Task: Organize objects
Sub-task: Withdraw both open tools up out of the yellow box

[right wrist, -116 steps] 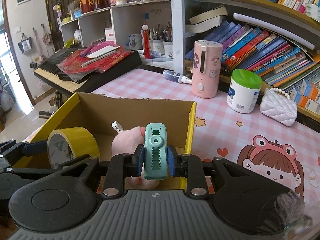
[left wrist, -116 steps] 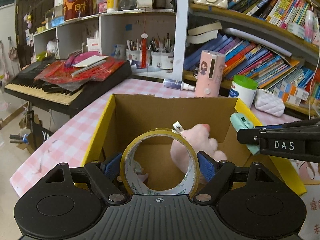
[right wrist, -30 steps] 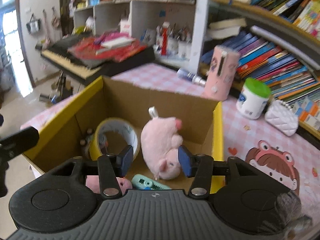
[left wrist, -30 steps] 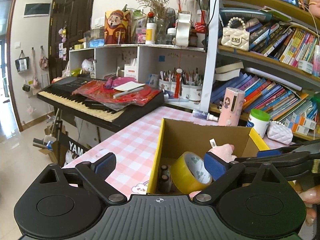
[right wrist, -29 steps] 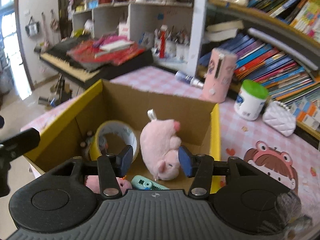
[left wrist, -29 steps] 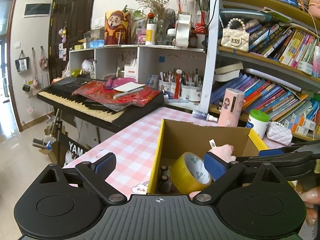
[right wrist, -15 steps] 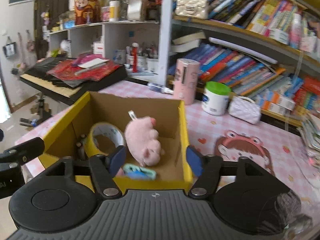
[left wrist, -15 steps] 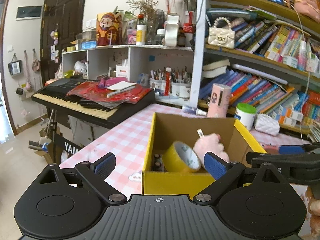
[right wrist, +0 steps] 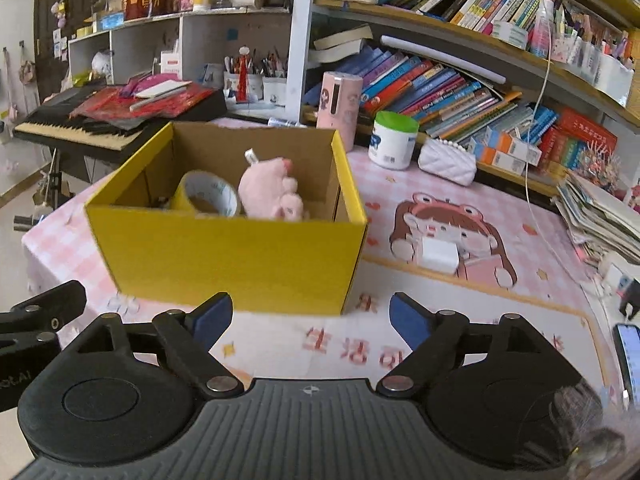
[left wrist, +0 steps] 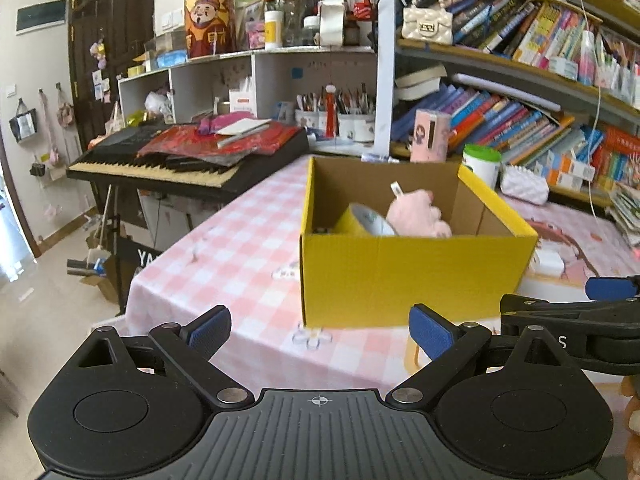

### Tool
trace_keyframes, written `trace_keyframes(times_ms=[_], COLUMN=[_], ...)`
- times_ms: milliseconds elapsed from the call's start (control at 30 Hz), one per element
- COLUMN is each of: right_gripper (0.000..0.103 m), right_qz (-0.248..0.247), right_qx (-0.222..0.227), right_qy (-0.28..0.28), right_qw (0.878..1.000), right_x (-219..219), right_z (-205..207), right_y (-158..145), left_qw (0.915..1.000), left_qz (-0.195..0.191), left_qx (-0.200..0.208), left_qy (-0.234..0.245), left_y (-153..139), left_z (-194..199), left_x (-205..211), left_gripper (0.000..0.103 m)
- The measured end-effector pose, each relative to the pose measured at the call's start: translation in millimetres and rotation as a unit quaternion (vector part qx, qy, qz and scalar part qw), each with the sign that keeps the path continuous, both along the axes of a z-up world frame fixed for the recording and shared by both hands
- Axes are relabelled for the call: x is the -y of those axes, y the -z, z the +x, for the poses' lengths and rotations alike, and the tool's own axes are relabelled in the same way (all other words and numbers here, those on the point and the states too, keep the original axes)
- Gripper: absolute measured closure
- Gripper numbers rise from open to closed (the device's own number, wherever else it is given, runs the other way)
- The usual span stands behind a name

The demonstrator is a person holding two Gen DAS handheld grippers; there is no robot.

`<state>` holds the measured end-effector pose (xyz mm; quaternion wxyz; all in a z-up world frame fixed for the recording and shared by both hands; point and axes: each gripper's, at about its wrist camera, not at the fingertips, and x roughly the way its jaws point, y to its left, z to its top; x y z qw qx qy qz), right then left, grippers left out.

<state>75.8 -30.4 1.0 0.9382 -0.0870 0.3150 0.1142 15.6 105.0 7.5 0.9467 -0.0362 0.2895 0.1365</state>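
A yellow cardboard box (left wrist: 412, 272) (right wrist: 236, 256) stands on the pink checked tablecloth. Inside it a roll of yellow tape (left wrist: 366, 220) (right wrist: 210, 194) leans beside a pink plush toy (left wrist: 418, 214) (right wrist: 270, 192). My left gripper (left wrist: 318, 326) is open and empty, pulled back from the box's near wall. My right gripper (right wrist: 310, 316) is also back from the box, its jaws opening with nothing between them. The right gripper's arm (left wrist: 576, 328) shows at the right of the left wrist view.
A keyboard (left wrist: 188, 160) piled with red packets stands left of the table. Behind the box are a pink canister (right wrist: 340, 100), a green-lidded tub (right wrist: 392, 140), a white quilted purse (right wrist: 448, 162) and shelves of books. A cartoon mat (right wrist: 448, 232) covers the table's right side, with a phone (right wrist: 628, 356) at its edge.
Both grippers have drawn back from over the box, so its outer yellow wall now shows. The right gripper's jaws have spread wider. The teal clip lies out of sight in the box.
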Motion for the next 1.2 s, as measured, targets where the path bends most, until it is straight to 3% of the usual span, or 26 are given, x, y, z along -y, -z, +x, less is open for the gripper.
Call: trace_keyframes(times_ms=[567, 1200], right_gripper=[0.015, 0.015], right_qz=[0.002, -0.001], right_qx=[-0.006, -0.015], right_qy=[0.01, 0.095], right_qw=[1.0, 0.995], right_x=[5, 56], right_z=[-56, -75], right_y=[6, 13], left_qw=[0.9998, 0.9948], left_qz=[0.008, 0.0], left_qx=[-0.01, -0.022], left_qy=[0.017, 0.1], left_y=[4, 11], left_z=[-47, -41], left_x=[6, 45], left_gripper=[0.006, 0.006])
